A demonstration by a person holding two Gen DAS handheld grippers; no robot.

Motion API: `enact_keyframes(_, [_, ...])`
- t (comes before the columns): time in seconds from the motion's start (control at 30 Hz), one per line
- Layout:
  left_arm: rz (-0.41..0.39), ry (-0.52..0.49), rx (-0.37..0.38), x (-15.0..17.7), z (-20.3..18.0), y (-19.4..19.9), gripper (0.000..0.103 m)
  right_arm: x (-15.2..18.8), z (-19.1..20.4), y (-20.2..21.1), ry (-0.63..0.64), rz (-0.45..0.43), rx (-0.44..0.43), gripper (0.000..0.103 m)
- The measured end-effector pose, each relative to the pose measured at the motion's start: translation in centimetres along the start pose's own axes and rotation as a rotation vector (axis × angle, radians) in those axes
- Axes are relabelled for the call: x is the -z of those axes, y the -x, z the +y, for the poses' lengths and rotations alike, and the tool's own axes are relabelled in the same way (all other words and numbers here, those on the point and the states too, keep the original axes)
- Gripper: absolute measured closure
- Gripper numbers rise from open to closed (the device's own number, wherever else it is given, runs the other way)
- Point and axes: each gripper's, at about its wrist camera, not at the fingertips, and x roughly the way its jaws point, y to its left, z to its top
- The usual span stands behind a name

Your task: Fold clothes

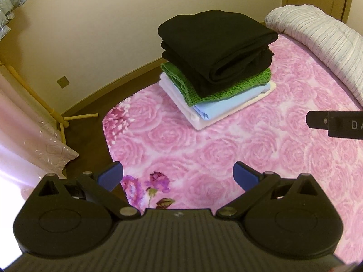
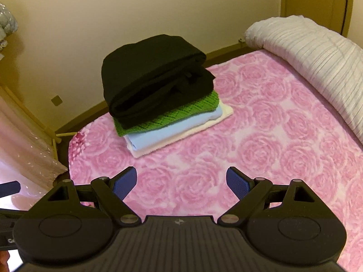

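Folded stack (image 1: 215,68) on bed (image 1: 261,154): black top, green, blue, white. Both hand-held grippers, left (image 1: 178,176) and right (image 2: 181,182), short of stack, jaws spread, empty. No loose garment visible; leave stack square.

Black garment (image 1: 215,52) tops green knit (image 1: 181,86); pink rose bedspread (image 1: 249,158).

Pink rose-patterned bed (image 1: 261,149) (folded clothes stack (image 1: 215,68), rolled white quilt (image 1: 317,45) on top)
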Motion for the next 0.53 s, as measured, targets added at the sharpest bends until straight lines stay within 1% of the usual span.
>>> enact_keyframes(0.3, [-0.003,0.001,-0.007,-0.7,-0.6,-0.2,0.001,-0.5,-0.4,0.0,-0.014,0.001,-0.006,0.014])
enact_keyframes(0.53, [-0.032,-0.018,-0.006,-0.5,-1.2,0.5,0.001,-0.6,-0.5,0.6,-0.016,-0.006,-0.008,0.014])
